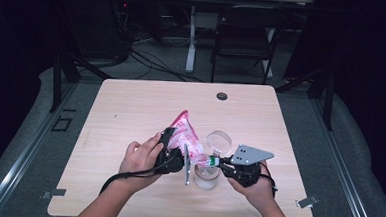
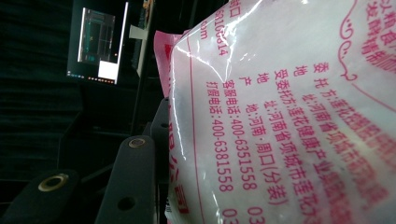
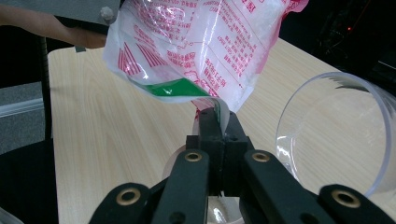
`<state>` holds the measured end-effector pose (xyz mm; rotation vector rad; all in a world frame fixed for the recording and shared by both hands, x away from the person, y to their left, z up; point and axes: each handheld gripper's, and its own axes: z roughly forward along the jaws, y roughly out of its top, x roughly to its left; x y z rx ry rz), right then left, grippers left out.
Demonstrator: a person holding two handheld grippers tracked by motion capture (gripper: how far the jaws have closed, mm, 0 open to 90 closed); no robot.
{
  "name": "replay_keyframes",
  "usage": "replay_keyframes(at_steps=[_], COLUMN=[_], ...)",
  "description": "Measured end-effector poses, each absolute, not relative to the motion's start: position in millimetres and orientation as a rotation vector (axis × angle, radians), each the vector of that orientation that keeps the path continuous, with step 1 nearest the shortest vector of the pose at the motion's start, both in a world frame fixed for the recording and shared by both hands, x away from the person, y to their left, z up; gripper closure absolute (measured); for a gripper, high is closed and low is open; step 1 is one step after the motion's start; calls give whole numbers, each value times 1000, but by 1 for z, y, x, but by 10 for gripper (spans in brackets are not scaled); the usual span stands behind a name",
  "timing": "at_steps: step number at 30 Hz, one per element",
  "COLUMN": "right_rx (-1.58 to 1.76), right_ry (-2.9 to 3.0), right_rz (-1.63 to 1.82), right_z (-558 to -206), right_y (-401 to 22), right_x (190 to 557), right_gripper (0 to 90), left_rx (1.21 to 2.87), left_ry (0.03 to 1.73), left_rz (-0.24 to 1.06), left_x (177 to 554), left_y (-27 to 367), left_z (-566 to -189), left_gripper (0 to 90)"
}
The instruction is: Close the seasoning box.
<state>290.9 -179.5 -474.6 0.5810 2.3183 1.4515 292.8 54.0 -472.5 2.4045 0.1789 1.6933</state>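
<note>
Bag (image 1: pixel 185 134) of white powder, pink print: held above tabletop (image 1: pixel 131 110), long axis tilted, top up and away, lower corner down over clear jar (image 1: pixel 207 176). Left claw (image 1: pixel 174 155) clenched on bag's side, body of bag pressed against near jaw. Right claw (image 3: pixel 215 122) clenched on bag's lower corner tip, just beneath green patch. Jar directly below pinched corner, touching tabletop; right hand (image 1: pixel 252 184) nearer it. Clear lid (image 3: pixel 334 133) just beside jar, tilted on edge. Count: one bag, one jar, one lid, two claws.
</note>
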Motion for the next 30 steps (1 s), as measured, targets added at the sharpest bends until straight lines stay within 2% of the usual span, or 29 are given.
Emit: replay_keyframes(at_steps=[30], right_rx=[583], right_ry=[2324], right_rz=[1442], right_z=[-476], right_y=[-179], right_x=[292], right_gripper=[900], left_rx=[2390], left_ry=[159], left_rz=[1731], left_x=[292], left_y=[53], left_z=[-472], left_gripper=[603])
